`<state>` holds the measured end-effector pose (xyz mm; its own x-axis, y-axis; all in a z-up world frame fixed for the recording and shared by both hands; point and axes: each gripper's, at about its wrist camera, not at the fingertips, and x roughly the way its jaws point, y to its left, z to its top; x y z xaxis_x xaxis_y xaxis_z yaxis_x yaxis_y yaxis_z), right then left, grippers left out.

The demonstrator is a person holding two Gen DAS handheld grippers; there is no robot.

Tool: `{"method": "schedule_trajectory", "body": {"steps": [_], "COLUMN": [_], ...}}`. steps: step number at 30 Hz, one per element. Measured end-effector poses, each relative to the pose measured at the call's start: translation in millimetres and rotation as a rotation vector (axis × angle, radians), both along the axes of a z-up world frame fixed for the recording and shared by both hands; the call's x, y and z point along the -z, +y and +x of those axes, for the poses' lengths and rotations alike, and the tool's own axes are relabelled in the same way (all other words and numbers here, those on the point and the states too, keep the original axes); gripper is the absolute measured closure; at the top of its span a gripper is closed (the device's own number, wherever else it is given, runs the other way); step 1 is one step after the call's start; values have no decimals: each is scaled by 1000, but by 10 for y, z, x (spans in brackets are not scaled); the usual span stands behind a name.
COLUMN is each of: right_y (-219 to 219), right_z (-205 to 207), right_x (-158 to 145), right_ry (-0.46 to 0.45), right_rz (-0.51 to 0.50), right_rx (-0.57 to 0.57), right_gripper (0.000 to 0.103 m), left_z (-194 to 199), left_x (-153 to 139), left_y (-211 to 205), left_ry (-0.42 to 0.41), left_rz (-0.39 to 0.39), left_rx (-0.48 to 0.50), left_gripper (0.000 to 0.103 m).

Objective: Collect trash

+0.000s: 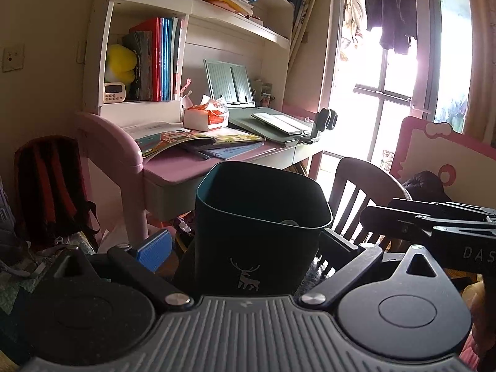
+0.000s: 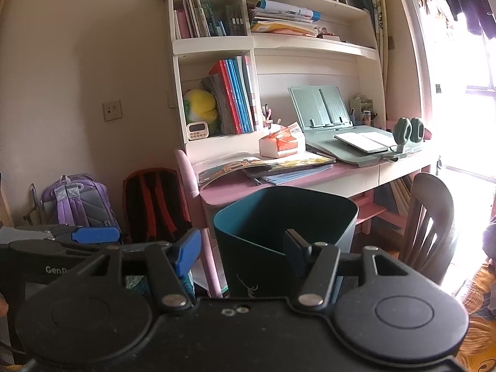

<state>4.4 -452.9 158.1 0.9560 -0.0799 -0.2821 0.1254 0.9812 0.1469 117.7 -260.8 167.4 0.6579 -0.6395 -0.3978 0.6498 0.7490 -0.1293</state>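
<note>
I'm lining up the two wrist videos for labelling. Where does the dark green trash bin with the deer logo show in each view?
Left wrist: the trash bin fills the lower centre, between the left hand-held gripper fingers, in front of the pink desk.
Right wrist: the trash bin sits lower centre, slightly right, with the right hand-held gripper at its rim.
Shared landmark: the orange tissue pack on the desk.

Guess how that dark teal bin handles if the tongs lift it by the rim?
The bin looks like thin-walled plastic, so the rim may flex when pinched. It seems nearly empty, so probably light. Tall and open-topped, gripped on one side, it would likely tilt; the smooth wall could slip.
</note>
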Motion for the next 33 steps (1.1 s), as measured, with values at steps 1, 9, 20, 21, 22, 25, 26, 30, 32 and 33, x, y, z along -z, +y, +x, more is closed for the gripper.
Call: {"method": "schedule_trajectory", "body": {"steps": [1, 9, 20, 21, 22, 25, 26, 30, 32, 33], "right_y": [1, 34, 78, 87, 95, 102, 108, 139, 148, 163], "right_z": [0, 11, -29, -40, -52, -86, -100, -156, -185, -196], "right_x": [-2, 10, 28, 30, 32, 31, 28, 26, 30, 30], "right_ry": [-1, 1, -9, -11, -13, -20, -24, -34, -37, -39], "right_rz": [-1, -6, 4, 5, 5, 12, 14, 18, 17, 17], "right_rx": [0, -11, -22, -23, -22, -24, -25, -36, -38, -37], "right_gripper": [44, 44, 44, 44, 44, 44, 44, 44, 44, 44], "left_z": [-3, -28, -91, -95, -106, -140, -146, -191, -224, -234], "left_x": [-3, -39, -101, -105, -108, -121, -127, -151, -169, -180], "left_y": [7, 77, 141, 145, 148, 155, 158, 181, 180, 178], "left_ry": [-1, -12, -21, -18, -18, -22, -21, -31, -40, -43], "left_rz": [-2, -15, -19, -19, -18, -14, -13, -19, -13, -11], "left_rx": [0, -7, -24, -25, -27, -35, -38, -54, -62, -64], "left_gripper": [1, 1, 1, 1, 1, 1, 1, 1, 1, 1]}}
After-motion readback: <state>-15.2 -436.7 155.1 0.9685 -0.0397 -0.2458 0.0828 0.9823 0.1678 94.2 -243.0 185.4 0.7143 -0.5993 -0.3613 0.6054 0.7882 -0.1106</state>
